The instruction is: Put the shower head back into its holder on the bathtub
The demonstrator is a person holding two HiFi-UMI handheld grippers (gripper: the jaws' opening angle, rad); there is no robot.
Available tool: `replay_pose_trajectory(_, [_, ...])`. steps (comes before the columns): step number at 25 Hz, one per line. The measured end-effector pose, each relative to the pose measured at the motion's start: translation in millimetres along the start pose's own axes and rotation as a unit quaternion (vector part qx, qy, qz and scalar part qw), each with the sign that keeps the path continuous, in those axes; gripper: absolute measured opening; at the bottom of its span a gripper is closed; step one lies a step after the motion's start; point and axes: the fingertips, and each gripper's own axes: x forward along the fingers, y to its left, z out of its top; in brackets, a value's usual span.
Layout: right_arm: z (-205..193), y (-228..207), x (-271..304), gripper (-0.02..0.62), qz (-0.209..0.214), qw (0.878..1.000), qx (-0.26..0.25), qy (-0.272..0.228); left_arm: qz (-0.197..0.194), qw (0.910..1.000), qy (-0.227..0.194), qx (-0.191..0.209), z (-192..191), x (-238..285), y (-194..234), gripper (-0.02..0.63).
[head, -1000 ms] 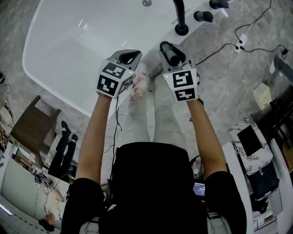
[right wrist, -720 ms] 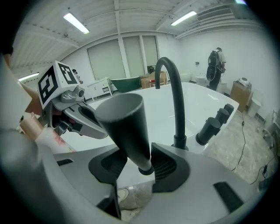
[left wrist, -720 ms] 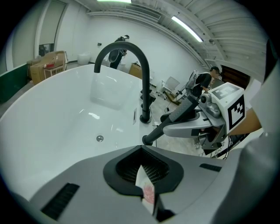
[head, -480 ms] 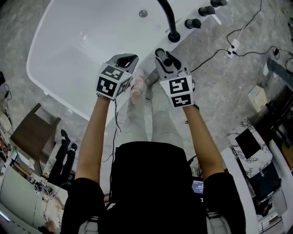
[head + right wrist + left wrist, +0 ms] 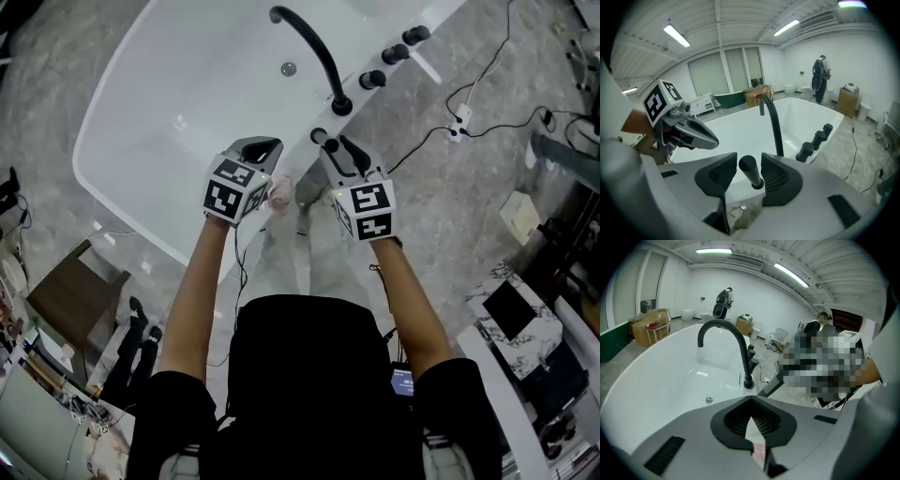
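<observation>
Since the earlier frame both grippers have lifted clear of the tub rim, and the whole spout has come into the head view. The white oval bathtub fills the upper left of that view. The left gripper hangs at centre over the near rim, its jaws clenched together on nothing. Just to its right, the black cylindrical shower head stands upright in its holder on the rim. The right gripper points at it. Its jaws have just been opening and are released, so the shower head shows in the gap between the pads, untouched. Further right stand the black arched tap spout and the black round knobs.
</observation>
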Motion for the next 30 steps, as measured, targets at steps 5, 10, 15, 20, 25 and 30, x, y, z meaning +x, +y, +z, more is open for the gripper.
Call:
replay_pose_trajectory(5, [26.6,-0.3,-32.6,0.153,-0.005,1.000,-0.012,-0.022,-0.001,0.9997,-0.021,0.014,27.4,-21.8,-18.6,0.012])
replay_pose_trajectory(10, [71.5,4.1,-77.5,0.082,-0.012,0.998,-0.034,-0.053,0.003,0.9980,-0.058,0.026,67.1,-59.4,-42.2,0.013])
replay_pose_trajectory(15, [120.9,0.5,-117.8,0.051,-0.002,0.997,-0.003,-0.080,0.018,0.9927,-0.113,0.038,115.9,-99.9,-65.8,0.013])
replay_pose_trajectory(20, [167.6,-14.8,-167.7,0.028,-0.031,0.991,0.001,-0.128,0.037,0.9842,-0.166,0.049,161.7,-140.5,-94.6,0.012])
replay_pose_trajectory(25, [218.9,-13.0,-226.3,0.024,-0.053,0.979,-0.018,-0.194,0.053,0.9714,-0.218,0.078,206.1,-188.4,-124.0,0.012])
replay_pose_trajectory(30, [263.1,-4.2,-274.7,0.023,-0.062,0.964,-0.036,-0.257,0.064,0.9548,-0.267,0.115,245.3,-228.8,-148.8,0.013])
